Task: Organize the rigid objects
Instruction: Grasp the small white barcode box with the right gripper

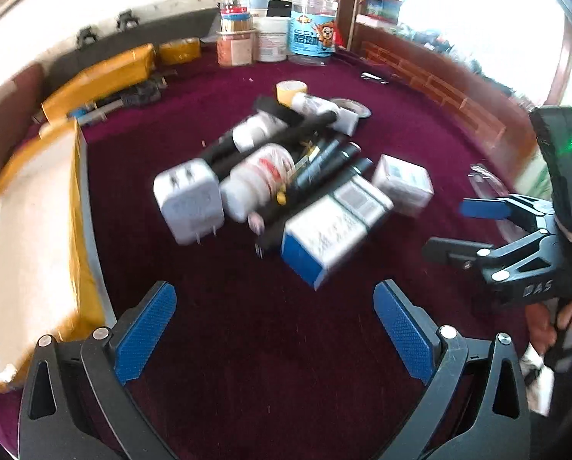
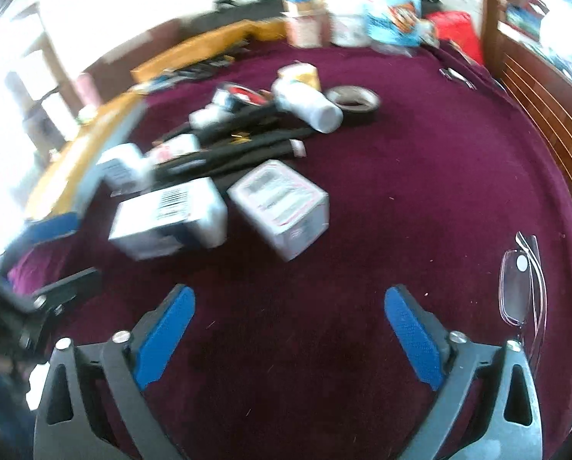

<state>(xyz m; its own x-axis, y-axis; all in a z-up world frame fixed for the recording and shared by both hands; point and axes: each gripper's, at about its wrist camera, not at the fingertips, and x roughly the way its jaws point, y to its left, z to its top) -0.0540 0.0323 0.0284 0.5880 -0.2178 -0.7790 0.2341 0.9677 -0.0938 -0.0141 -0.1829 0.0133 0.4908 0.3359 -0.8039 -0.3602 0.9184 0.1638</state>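
Observation:
A pile of rigid objects lies mid-table on the maroon cloth [image 1: 270, 345]: a white plug adapter [image 1: 188, 201], a white pill bottle [image 1: 257, 180], black markers [image 1: 324, 161], a blue-and-white box [image 1: 332, 230] and a small white box [image 1: 403, 184]. My left gripper [image 1: 274, 329] is open and empty, just short of the pile. My right gripper [image 2: 289, 337] is open and empty, near the small white box [image 2: 282, 207] and the barcode box [image 2: 168, 216]. The right gripper also shows in the left wrist view [image 1: 454, 230], to the pile's right.
A yellow-taped cardboard box [image 1: 36, 230] stands at the left. Jars and tubs [image 1: 309, 27] line the back. Tape rolls [image 1: 291, 90] lie behind the pile. Folded glasses [image 2: 523, 283] lie right of my right gripper. A wooden rail [image 1: 431, 80] borders the right side.

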